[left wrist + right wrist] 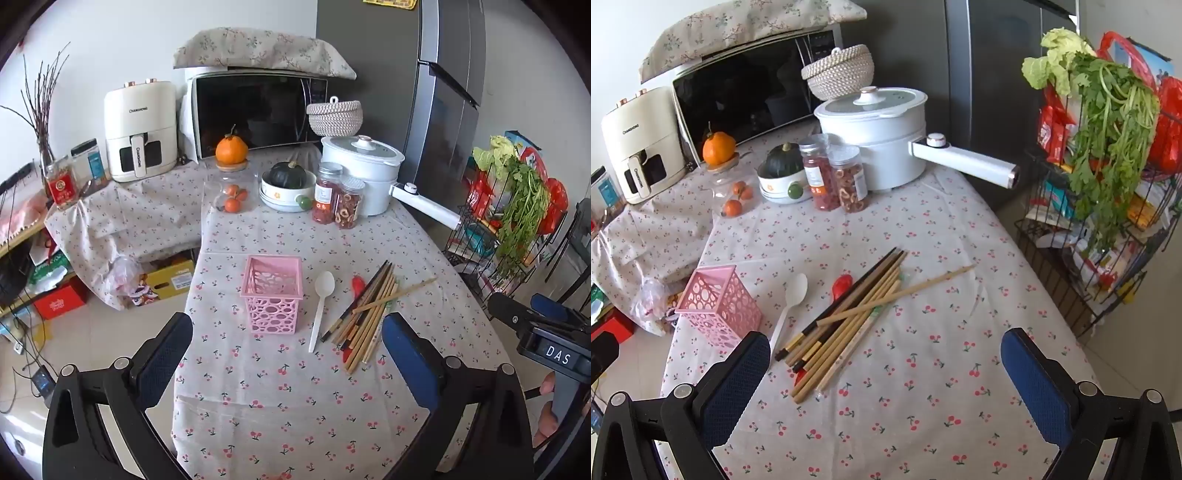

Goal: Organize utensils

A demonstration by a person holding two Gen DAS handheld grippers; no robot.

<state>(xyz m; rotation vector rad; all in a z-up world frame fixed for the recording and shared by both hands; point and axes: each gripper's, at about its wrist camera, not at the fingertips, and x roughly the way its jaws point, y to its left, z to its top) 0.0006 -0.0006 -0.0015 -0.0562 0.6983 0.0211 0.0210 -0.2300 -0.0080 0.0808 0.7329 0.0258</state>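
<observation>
A pink openwork basket [272, 293] [720, 306] stands upright and empty on the cherry-print tablecloth [295, 413]. Right of it lies a white plastic spoon [321, 306] [790, 302]. Further right is a loose pile of wooden and dark chopsticks [369, 314] [849, 317], with a red spoon [357, 286] [843, 285] partly hidden beneath them. My left gripper [288, 350] hovers open in front of the basket and spoon, holding nothing. My right gripper [886, 354] [524, 306] is open and empty too, just short of the near ends of the chopsticks.
At the back of the table stand a white electric pot [875, 136] with a long handle, two snack jars [834, 177], a bowl with a green squash [783, 173] and a glass jar of oranges [231, 188]. A wire rack [1108, 221] of greens stands off the table's right edge.
</observation>
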